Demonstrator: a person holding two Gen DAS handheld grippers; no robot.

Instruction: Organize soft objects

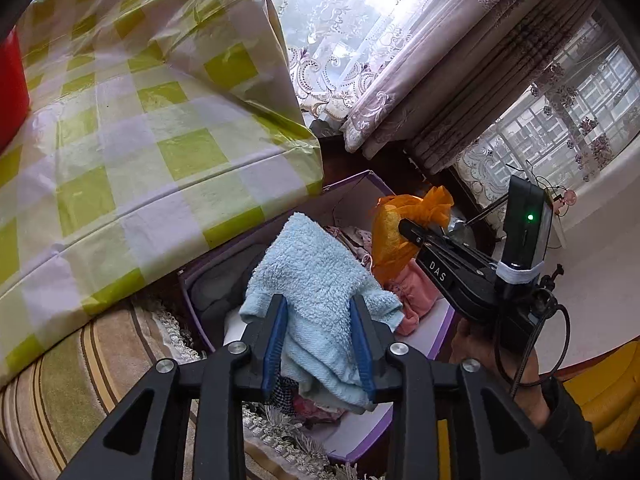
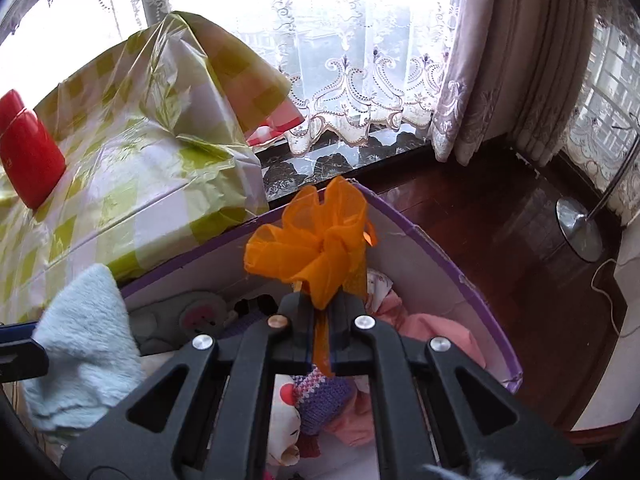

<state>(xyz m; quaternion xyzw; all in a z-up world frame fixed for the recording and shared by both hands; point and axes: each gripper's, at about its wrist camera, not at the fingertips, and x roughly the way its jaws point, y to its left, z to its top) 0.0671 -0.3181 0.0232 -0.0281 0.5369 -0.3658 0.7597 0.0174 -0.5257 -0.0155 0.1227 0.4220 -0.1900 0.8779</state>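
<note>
Left hand-held gripper [image 1: 320, 344] clamps one blue towel [image 1: 316, 280]; right [image 2: 322, 340] one orange bow [image 2: 316, 240].

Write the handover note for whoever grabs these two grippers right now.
Left gripper: shut on the light blue towel, held above the purple box.
Right gripper: shut on the orange mesh bundle, also over the box.
Already in the box: a pink garment, a purple knit piece, a grey plush.
Left to do: lower and release both items into the box. The checkered table holds only a red container as far as the views show.
</note>
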